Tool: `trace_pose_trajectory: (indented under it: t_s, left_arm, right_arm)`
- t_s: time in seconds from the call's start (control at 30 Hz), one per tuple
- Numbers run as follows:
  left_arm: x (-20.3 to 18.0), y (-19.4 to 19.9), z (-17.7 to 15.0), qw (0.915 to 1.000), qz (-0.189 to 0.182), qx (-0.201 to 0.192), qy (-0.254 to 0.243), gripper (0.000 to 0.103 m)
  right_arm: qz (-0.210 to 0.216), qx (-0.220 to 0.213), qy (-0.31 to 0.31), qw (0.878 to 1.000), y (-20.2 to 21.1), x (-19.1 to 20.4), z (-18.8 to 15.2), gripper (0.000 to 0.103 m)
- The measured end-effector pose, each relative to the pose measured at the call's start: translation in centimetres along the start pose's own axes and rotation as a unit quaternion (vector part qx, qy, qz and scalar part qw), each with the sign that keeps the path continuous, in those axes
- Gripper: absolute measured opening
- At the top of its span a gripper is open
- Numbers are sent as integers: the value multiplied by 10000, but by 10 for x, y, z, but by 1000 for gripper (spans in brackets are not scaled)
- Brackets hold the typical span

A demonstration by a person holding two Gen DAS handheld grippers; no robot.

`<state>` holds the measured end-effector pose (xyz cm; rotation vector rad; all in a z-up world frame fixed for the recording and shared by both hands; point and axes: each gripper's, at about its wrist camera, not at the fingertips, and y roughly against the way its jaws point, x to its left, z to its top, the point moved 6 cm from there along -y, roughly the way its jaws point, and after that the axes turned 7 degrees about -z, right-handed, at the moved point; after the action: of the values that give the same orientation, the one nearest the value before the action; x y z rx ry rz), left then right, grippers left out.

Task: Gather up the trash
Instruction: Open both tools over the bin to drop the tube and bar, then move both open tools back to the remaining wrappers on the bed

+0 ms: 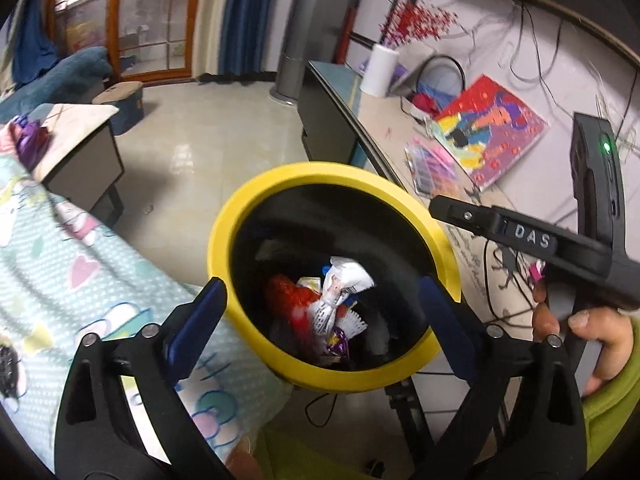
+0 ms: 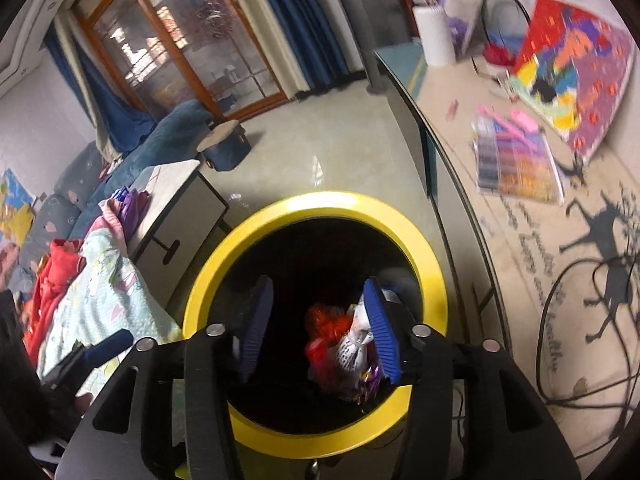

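A black bin with a yellow rim [image 1: 224,236] [image 2: 434,264] stands below both grippers. Inside it lie a red wrapper [image 1: 290,300] [image 2: 326,330], a white printed wrapper [image 1: 340,284] [image 2: 354,350] and a small purple one [image 1: 338,340]. My left gripper [image 1: 324,320] hangs over the bin's near side, its blue fingers [image 1: 200,320] spread wide with nothing between them. My right gripper [image 2: 318,330] is also above the bin's mouth, open, with the wrappers lying below its pads [image 2: 380,332]. In the left wrist view, a hand [image 1: 592,332] holds the right gripper's black body [image 1: 532,236].
A pale patterned blanket [image 1: 80,272] [image 2: 104,280] lies left of the bin. A table [image 1: 380,120] [image 2: 520,208] on the right holds a colourful picture [image 1: 488,128], a bead box [image 2: 516,164], a paper roll [image 1: 378,70] and cables. A low cabinet [image 1: 80,152] and tiled floor [image 1: 208,128] lie behind.
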<state>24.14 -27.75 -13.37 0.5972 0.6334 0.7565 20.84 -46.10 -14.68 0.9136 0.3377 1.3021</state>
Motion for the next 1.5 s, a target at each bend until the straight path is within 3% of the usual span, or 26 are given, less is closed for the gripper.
trace_pose_trajectory:
  t_s: [0.3, 0.53, 1.03, 1.27, 1.5]
  left_arm:
    - [23, 57, -2, 9970, 473, -569, 217, 92]
    - [50, 107, -12, 9895, 940, -1006, 450, 92]
    - [105, 225, -41, 9551, 2090, -1887, 921, 92]
    - [128, 254, -69, 9414, 2510, -1919, 1183, 92]
    - [170, 277, -114, 9230, 2812, -1730, 1977, 92]
  right_arm:
    - [87, -545, 701, 9960, 33, 48, 3, 58]
    - [339, -779, 1221, 9889, 53, 92, -6, 62]
    - [1075, -612, 2587, 9580, 66, 211, -57, 65]
    - [1575, -431, 2999, 9399, 67, 258, -79, 66]
    - [1850, -119, 3450, 9201, 47, 309, -102, 66]
